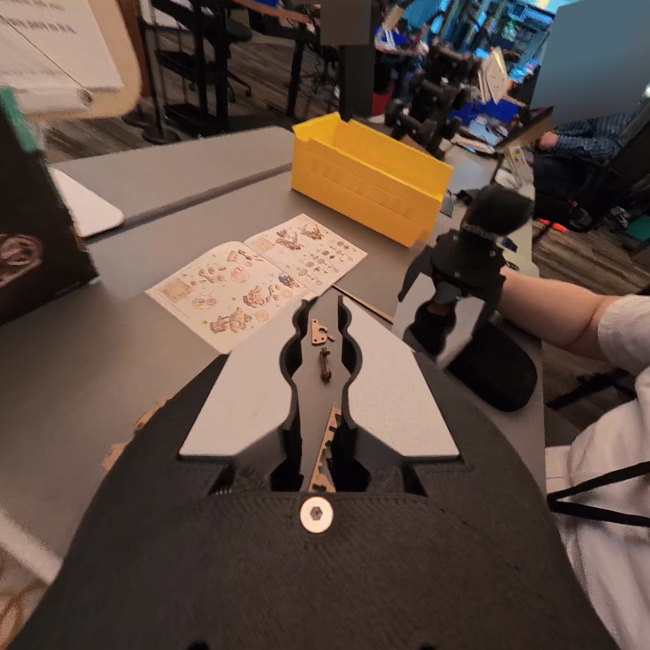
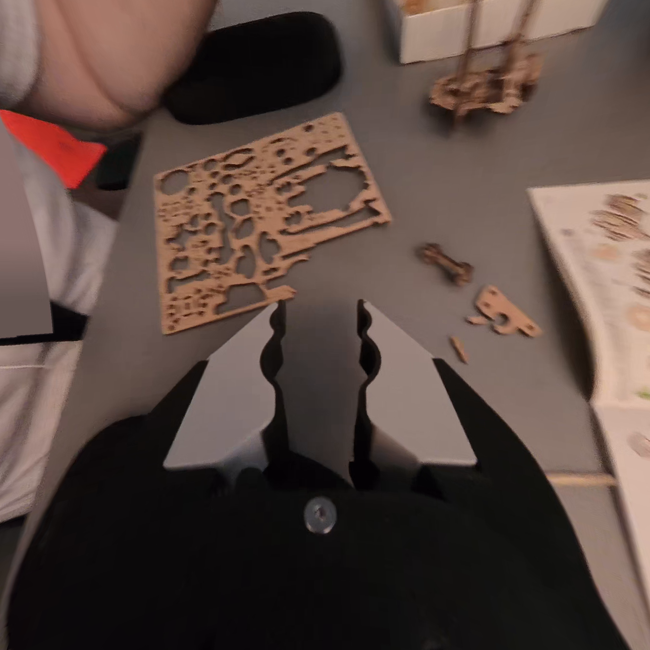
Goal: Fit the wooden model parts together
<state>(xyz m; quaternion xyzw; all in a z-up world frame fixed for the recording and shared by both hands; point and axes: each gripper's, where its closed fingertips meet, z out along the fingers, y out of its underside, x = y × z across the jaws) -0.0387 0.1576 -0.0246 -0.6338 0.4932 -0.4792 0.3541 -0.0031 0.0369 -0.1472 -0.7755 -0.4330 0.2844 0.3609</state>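
My left gripper [image 1: 320, 302] is open and empty, hovering above the grey table [image 1: 105, 351]. Through its gap I see a flat wooden bracket [image 1: 319, 331], a small dumbbell-shaped wooden part [image 1: 325, 364] and a strip of the punched wooden sheet [image 1: 326, 443] lying below. My right gripper [image 2: 320, 304] is open and empty, just in front of the wooden sheet [image 2: 267, 218]. The dumbbell part [image 2: 445, 263], the bracket [image 2: 506, 313] and a thin sliver [image 2: 459, 348] lie to its right. A partly built wooden model [image 2: 485, 84] stands blurred at the far right. The right gripper also shows in the left wrist view [image 1: 453, 281].
An open instruction booklet [image 1: 256, 281] lies ahead of the left gripper, also at the right edge [image 2: 598, 281]. A yellow bin [image 1: 369, 176] stands behind it. A black box [image 1: 35, 228] is at the left, a black case [image 2: 253, 67] and a white box [image 2: 492, 31] at the back. A person's arm [image 2: 105, 59] is nearby. There is about 20 cm between the tips of the two grippers. The left gripper is farther from the thin sliver [image 2: 459, 348], some 20 cm, than the right, some 7 cm.
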